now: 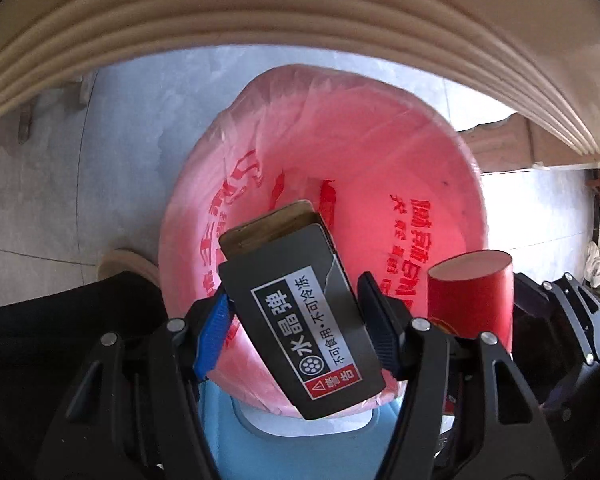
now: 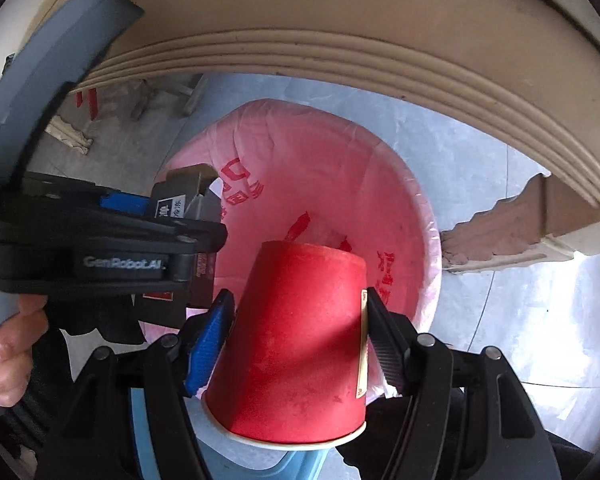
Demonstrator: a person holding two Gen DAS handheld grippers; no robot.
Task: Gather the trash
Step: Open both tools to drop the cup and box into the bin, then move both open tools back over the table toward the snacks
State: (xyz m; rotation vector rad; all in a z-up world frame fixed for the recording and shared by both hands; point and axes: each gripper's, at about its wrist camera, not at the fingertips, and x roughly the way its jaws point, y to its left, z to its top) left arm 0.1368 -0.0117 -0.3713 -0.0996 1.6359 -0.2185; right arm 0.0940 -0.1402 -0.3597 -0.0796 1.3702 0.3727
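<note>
A pink-lined bin [image 1: 380,168] is seen beyond both sets of jaws; its bottom is hard to make out. A dark box [image 1: 300,312] is clamped by the left gripper [image 1: 296,312], partly opened; an upturned red cup [image 2: 300,344] is pinched by the right gripper [image 2: 300,340], its rim cut off below.

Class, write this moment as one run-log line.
left gripper: holds dark box | right gripper: holds red paper cup | both above pink-lined bin

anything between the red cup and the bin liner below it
Nothing: in the right wrist view the cup hangs over the open pink liner, the stretch beneath it bare.
</note>
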